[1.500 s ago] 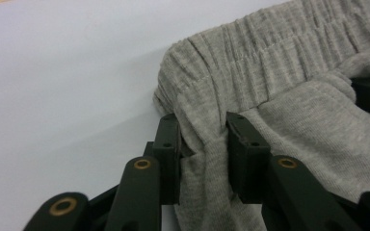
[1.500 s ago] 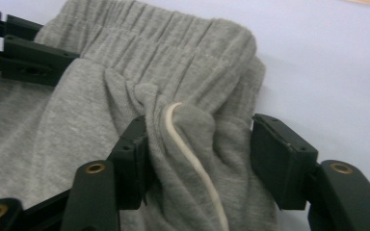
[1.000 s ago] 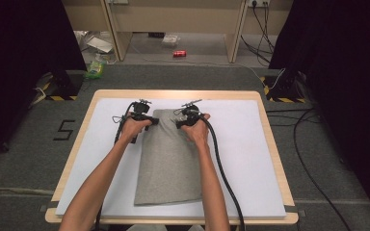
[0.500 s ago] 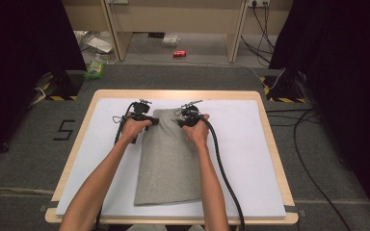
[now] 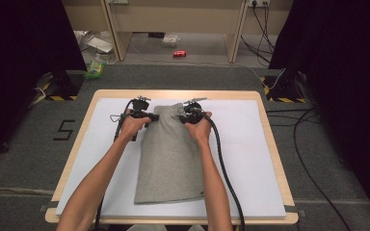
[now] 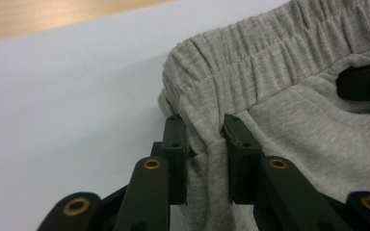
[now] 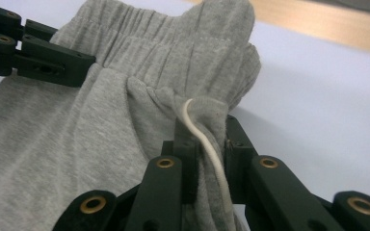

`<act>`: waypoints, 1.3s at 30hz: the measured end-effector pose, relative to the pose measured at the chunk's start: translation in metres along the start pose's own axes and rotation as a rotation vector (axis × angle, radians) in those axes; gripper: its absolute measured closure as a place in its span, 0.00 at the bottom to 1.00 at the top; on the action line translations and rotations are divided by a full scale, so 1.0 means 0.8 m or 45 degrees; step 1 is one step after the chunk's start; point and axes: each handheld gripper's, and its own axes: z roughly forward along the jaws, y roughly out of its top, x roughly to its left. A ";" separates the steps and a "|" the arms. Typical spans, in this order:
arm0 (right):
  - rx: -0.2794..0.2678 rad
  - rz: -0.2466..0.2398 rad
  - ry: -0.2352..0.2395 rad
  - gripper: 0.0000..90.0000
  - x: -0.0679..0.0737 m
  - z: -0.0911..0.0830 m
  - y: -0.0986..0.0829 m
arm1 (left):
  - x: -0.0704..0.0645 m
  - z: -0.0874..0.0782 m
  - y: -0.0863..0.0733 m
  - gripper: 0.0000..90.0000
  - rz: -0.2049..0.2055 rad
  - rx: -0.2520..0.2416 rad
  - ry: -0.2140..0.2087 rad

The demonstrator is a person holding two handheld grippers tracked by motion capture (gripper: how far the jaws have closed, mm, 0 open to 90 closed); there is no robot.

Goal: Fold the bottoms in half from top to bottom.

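Note:
Grey folded sweatpants (image 5: 169, 154) lie lengthwise on the white mat, elastic waistband (image 6: 250, 62) at the far end. My left gripper (image 5: 147, 117) pinches the waistband's left corner; its jaws are shut on a fold of grey fabric (image 6: 204, 139). At the right corner my right gripper (image 5: 187, 115) is shut on bunched fabric (image 7: 207, 120) and a white drawstring (image 7: 200, 132). The other gripper's black jaws (image 7: 38, 53) show at the upper left of the right gripper view. Both corners look slightly raised off the mat.
The white mat (image 5: 250, 144) covers a wooden table (image 5: 270, 144). Black cables (image 5: 226, 173) trail back from both grippers along the forearms. On the floor beyond the table lie a red can (image 5: 179, 53), litter and more cables.

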 end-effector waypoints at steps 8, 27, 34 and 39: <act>-0.065 -0.007 0.039 0.90 -0.001 -0.021 0.020 | -0.004 -0.023 0.019 0.81 0.026 -0.057 -0.004; -0.155 -0.107 0.127 0.90 0.026 -0.105 0.010 | -0.041 -0.098 0.010 0.81 0.152 -0.157 -0.101; -0.196 -0.179 0.166 0.90 0.046 -0.136 -0.018 | -0.056 -0.121 -0.020 0.81 0.198 -0.204 -0.161; -0.219 -0.190 0.187 0.89 0.052 -0.149 -0.040 | -0.067 -0.131 -0.036 0.80 0.220 -0.225 -0.192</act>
